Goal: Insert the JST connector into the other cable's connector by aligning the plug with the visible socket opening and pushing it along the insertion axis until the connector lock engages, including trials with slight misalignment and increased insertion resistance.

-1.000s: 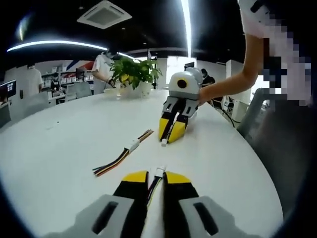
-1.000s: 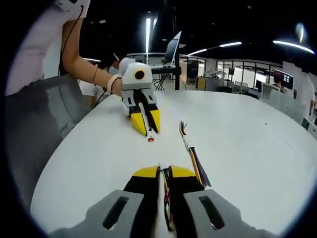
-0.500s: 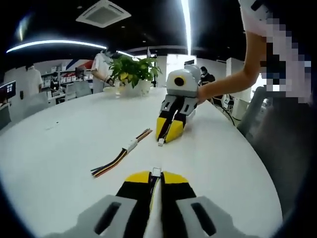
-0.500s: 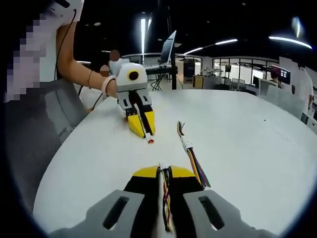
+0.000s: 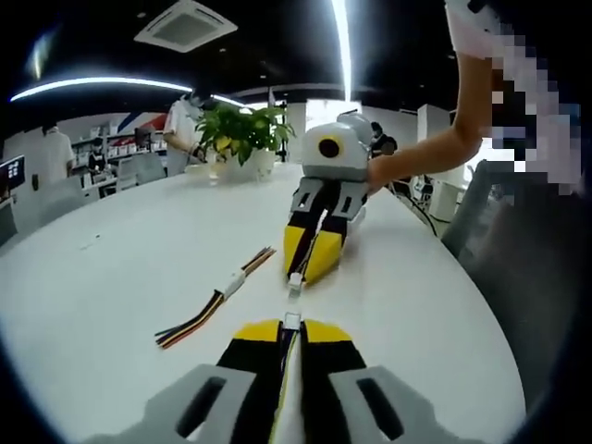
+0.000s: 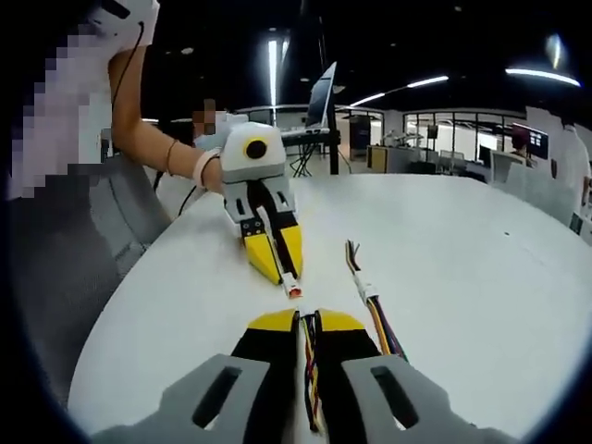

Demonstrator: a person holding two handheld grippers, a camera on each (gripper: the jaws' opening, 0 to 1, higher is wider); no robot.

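A wide white table (image 5: 120, 250) carries the work, with a spare cable (image 5: 215, 301) lying loose on it, apart from both tools. Above it the two grippers point nose to nose. In the left gripper view the left gripper (image 5: 289, 331) has its jaws pressed on a cable whose white connector (image 5: 291, 320) sticks out at the tips, and the right gripper (image 5: 310, 260) faces it, pinching its own cable with a small plug (image 5: 295, 280) at its tip. In the right gripper view the right gripper (image 6: 306, 323) is closed on its wires, and the left gripper's red-tipped end (image 6: 293, 291) sits just beyond. The step in hand looks like final alignment: the two connector ends are near but apart. Next calls for squaring the axes, then a straight push until the lock catches.
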